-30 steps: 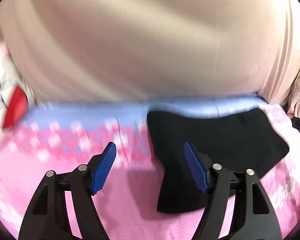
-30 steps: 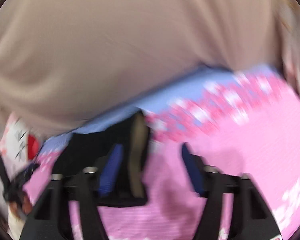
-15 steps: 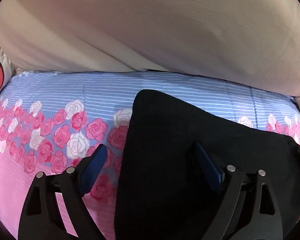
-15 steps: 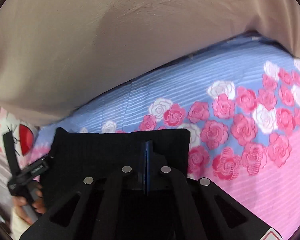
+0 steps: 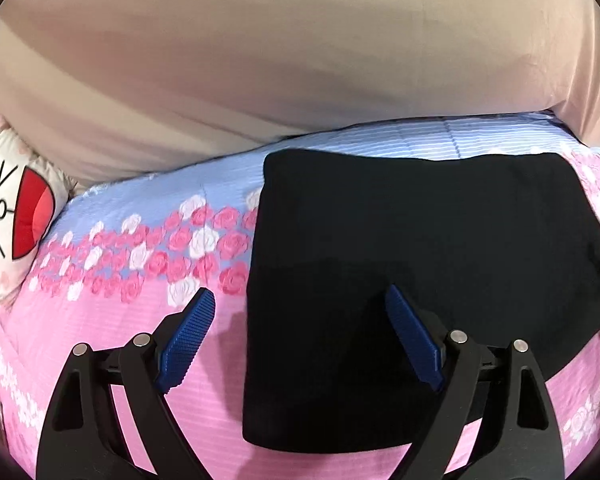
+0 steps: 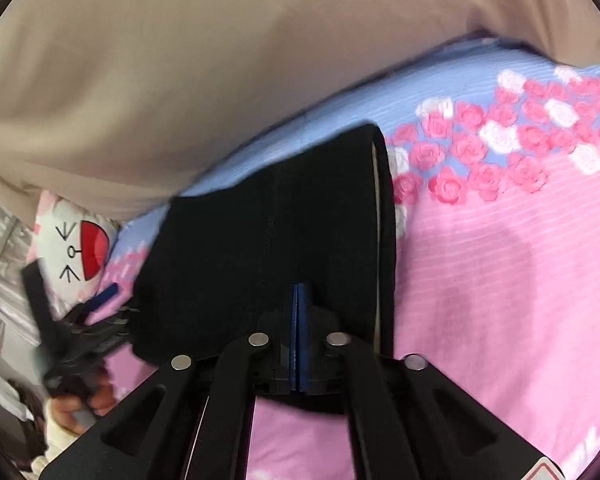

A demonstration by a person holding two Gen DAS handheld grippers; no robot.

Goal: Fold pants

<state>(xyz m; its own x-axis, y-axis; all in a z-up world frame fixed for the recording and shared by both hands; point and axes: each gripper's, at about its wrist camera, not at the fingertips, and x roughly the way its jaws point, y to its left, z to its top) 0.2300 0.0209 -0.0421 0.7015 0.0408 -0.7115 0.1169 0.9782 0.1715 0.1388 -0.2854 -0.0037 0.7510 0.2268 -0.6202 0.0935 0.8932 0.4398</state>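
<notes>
**Me:** Black knit pants lie folded into a rough rectangle on a pink bedspread printed with roses. Its far band is striped blue. A beige cloth fills the view beyond.

**Listener:** Where are your grippers?

**Me:** My left gripper hangs with its jaws wide. They straddle the left edge of the pants, one blue pad over the bedspread and one over the dark cloth, and neither is pressing. My right gripper is low over the near edge of the pants. Its pads are almost together and beginning to part, and I can see no cloth between them.

**Listener:** How will the pants handle?

**Me:** My guess is light, soft and limp. The fabric looks matte and ribbed rather than slick, so the textured pads should grip it well. It won't break, but it will sag and the layers may slide apart if I lift from one point. At the right edge the stacked layers already show a pale strip between them.

**Listener:** So where would you hold?

**Me:** At the two near corners, pinching through every layer. I'd use one gripper per corner and keep the edge taut between them.
</notes>
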